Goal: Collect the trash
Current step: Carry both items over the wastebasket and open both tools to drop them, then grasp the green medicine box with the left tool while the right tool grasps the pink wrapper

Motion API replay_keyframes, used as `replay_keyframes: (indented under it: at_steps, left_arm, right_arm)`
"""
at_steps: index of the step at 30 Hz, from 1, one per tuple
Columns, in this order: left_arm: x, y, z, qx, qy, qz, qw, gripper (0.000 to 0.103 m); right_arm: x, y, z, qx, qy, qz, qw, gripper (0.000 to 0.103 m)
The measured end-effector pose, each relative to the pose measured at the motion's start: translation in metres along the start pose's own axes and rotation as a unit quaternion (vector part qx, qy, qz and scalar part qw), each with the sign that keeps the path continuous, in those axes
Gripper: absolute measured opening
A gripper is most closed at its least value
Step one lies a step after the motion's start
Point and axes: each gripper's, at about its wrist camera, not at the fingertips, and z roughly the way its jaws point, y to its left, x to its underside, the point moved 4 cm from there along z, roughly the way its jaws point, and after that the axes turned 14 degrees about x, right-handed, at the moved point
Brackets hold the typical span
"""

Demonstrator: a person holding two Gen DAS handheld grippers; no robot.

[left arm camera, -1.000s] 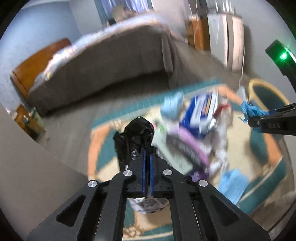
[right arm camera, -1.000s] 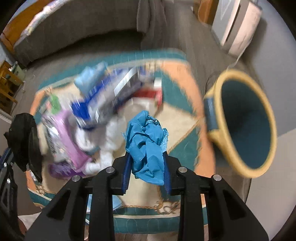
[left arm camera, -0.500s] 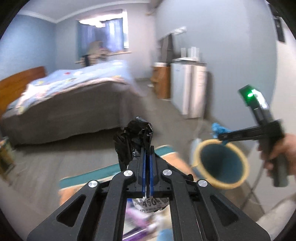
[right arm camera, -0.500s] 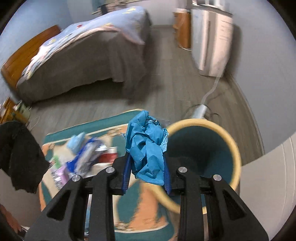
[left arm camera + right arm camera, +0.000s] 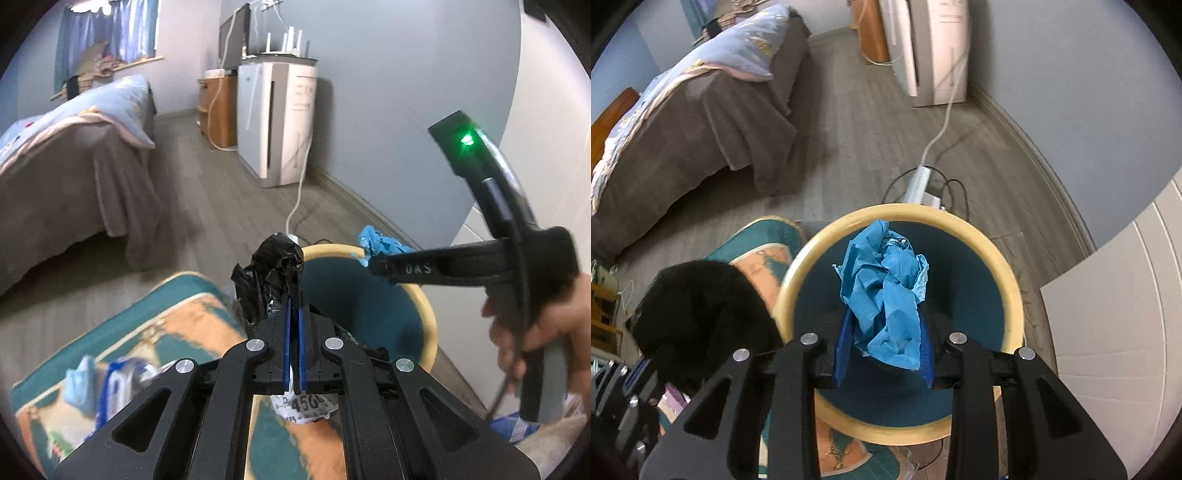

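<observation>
My left gripper [image 5: 293,295] is shut on a crumpled black plastic bag [image 5: 267,269] and holds it beside the near-left rim of the round bin [image 5: 424,306], yellow-rimmed and teal inside. My right gripper [image 5: 884,343] is shut on a crumpled blue glove [image 5: 886,284] and holds it above the bin's open mouth [image 5: 1008,273]. The right gripper with the glove [image 5: 380,243] also shows in the left wrist view. The black bag [image 5: 698,299] shows left of the bin in the right wrist view.
A teal and orange rug [image 5: 184,314] carries several pieces of trash [image 5: 110,384]. A bed [image 5: 701,110] lies at the left. A white appliance [image 5: 277,122], a wooden cabinet [image 5: 218,107] and a power strip with cables [image 5: 919,184] stand behind the bin, by the wall.
Both grippers have swung from the trash pile on the rug over to the bin. The blue glove is now above the bin's mouth and the black bag is at its rim.
</observation>
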Motion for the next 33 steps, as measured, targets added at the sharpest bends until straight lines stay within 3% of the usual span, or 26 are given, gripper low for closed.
replay_keyframes:
  at_steps: [3,5,7,9,15,19,28,33]
  left_arm:
    - [0.0,0.004,0.017,0.01,0.013,-0.005,0.9999,0.012]
    - [-0.003,0.006,0.022,0.01,0.015,-0.004,0.9998,0.027]
    - [-0.001,0.001,0.016,0.011,0.007,-0.002,0.9999,0.05]
    - [-0.001,0.0,0.007,0.004,0.0,-0.001,1.0,0.057]
    - [0.002,0.017,-0.043,-0.032,-0.034,-0.032,0.9984,0.091]
    - [0.007,0.036,-0.082,-0.071,-0.044,-0.06,0.9947,0.096]
    - [0.038,0.083,-0.17,-0.165,-0.039,-0.095,0.9809,0.097]
    - [0.07,0.116,-0.21,-0.213,-0.036,-0.128,0.968,0.097]
  right_arm:
    - [-0.002,-0.011,0.003,0.01,0.001,0.018,1.0,0.052]
    - [-0.003,-0.014,0.004,0.012,0.0,0.024,1.0,0.059]
    - [-0.003,-0.014,0.003,0.015,-0.002,0.023,1.0,0.062]
    - [-0.004,-0.012,0.001,0.015,-0.004,0.022,1.0,0.067]
    - [-0.007,0.004,-0.013,0.005,-0.025,0.006,1.0,0.089]
    - [-0.008,0.026,-0.03,-0.008,-0.048,-0.016,0.999,0.097]
    - [0.006,0.109,-0.068,-0.035,-0.092,-0.109,0.989,0.097]
    - [0.02,0.15,-0.083,-0.049,-0.112,-0.14,0.983,0.097]
